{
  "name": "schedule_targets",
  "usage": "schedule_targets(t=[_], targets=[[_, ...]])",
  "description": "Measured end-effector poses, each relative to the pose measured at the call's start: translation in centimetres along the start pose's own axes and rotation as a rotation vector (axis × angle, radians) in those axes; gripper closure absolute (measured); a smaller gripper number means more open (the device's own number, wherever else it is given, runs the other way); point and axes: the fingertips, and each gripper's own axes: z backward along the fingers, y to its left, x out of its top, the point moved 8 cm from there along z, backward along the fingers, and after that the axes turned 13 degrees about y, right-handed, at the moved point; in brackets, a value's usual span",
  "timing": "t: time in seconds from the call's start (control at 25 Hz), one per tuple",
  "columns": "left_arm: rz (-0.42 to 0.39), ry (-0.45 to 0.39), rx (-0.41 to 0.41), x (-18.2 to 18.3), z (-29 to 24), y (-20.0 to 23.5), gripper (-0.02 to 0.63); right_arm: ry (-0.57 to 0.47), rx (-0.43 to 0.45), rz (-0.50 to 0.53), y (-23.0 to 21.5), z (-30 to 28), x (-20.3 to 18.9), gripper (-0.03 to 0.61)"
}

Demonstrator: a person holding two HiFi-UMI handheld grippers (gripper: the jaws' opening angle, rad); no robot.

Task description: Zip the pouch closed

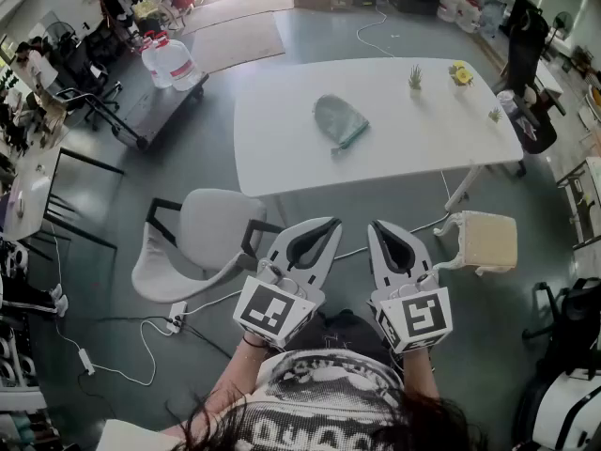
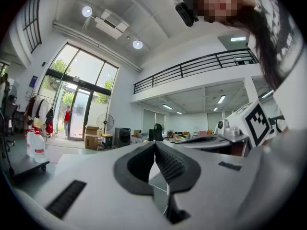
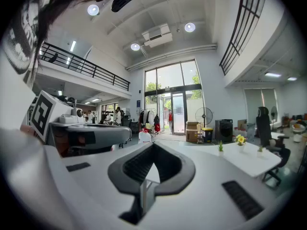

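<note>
Pouch (image 1: 340,121) lies on the tabletop (image 1: 282,130); left gripper (image 1: 322,225) and right gripper (image 1: 383,227) hover well short, jaws closed, empty.

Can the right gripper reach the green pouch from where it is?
Probably not yet. The right gripper is shut near the person's body, short of the table, and the pouch lies mid-table. Nothing stands between them; stepping closer should do.

The right claw (image 3: 154,144) points nearly level. Its two black-padded jaws meet tip to tip with nothing between them. Just to its left is the grey left claw (image 3: 125,132) with its black-and-white marker cube (image 3: 44,112). At right, a white tabletop (image 3: 249,162) carries a small green potted plant (image 3: 220,147) and a yellow flower in a pot (image 3: 238,139). A black office chair (image 3: 263,123) stands beyond it.
</note>
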Motion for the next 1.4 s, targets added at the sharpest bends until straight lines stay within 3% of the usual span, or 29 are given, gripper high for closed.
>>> schedule_targets(t=[0.4,0.68,1.4], targets=[[-0.002,0.046,0.041,-0.6,-0.3,-0.5,0.601,-0.010,0.067,0.000,-2.6,0.1,-0.8,0.586],[0.001,0.019,0.029,-0.8,-1.0,-1.1,0.601,0.018,0.098,0.035,-4.2,0.0,-1.2,0.586],[0.006,0.081,0.056,-1.0,-5.0,-1.9,0.601,0.019,0.134,-0.078,-10.0,0.0,-3.1,0.586]])
